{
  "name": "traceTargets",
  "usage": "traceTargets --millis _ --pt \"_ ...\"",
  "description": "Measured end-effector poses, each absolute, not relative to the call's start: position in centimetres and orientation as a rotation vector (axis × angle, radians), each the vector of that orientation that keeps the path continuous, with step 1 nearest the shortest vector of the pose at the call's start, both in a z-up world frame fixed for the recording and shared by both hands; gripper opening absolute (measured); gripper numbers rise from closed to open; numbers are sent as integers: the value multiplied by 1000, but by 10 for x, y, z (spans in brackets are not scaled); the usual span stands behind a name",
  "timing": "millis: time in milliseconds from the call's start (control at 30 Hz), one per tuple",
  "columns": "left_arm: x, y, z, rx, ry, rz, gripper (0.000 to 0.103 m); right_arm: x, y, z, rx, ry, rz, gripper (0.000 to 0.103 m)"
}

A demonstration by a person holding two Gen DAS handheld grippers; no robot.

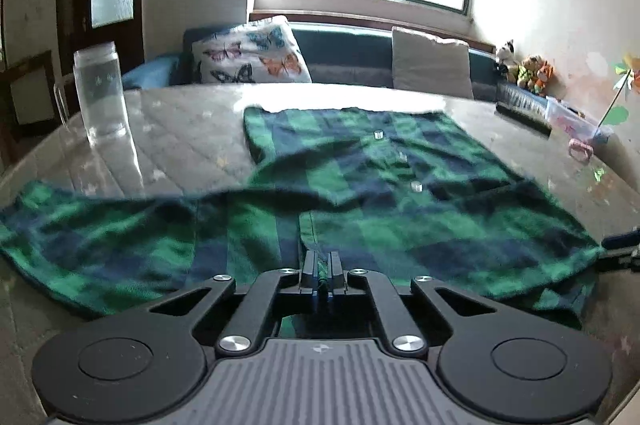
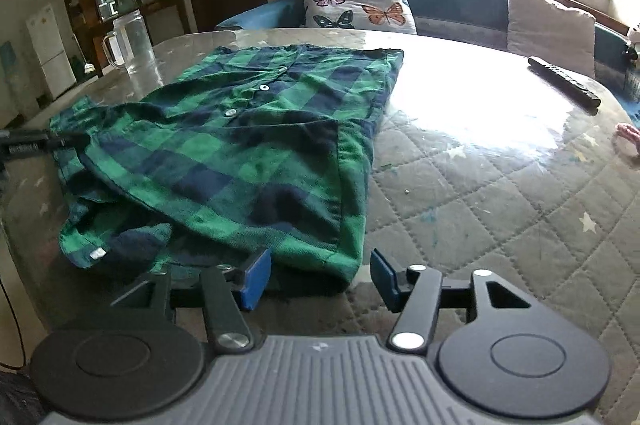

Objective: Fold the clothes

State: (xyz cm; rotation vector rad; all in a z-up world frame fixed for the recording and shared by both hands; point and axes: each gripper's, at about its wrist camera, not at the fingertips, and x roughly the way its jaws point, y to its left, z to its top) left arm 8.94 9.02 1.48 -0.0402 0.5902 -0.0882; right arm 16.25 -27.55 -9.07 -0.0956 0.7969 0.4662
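Glass jug (image 1: pixel 102 93) stands far left on the quilted table (image 2: pixel 500 193), and the green and navy checked shirt (image 1: pixel 360 185) lies spread flat across the middle. Left gripper (image 1: pixel 322 275) is clenched tight on a fold of the shirt's near edge. Right gripper (image 2: pixel 320 275) is released, blue pads (image 2: pixel 256 279) spread either side of the shirt's near corner, not pressing. Remote (image 2: pixel 564 87) lies far right.

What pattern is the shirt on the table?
Green and navy plaid shirt; clearest in the right wrist view.
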Motion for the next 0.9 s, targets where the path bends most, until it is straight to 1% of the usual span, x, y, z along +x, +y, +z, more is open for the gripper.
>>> traceTargets --millis 200,300,633,800,900 --pt "90 96 47 -51 487 -87 4 162 -270 -96 -120 794 446 56" --pt "90 103 53 -63 468 -65 4 163 -272 -100 -116 795 426 57" --pt "100 112 12 -29 613 -8 5 164 -287 -99 -49 808 354 56" --pt "101 108 -1 33 650 -5 5 155 -287 -87 -117 791 356 56" --pt "101 107 -4 47 657 -5 6 151 -282 -74 -135 748 388 54"
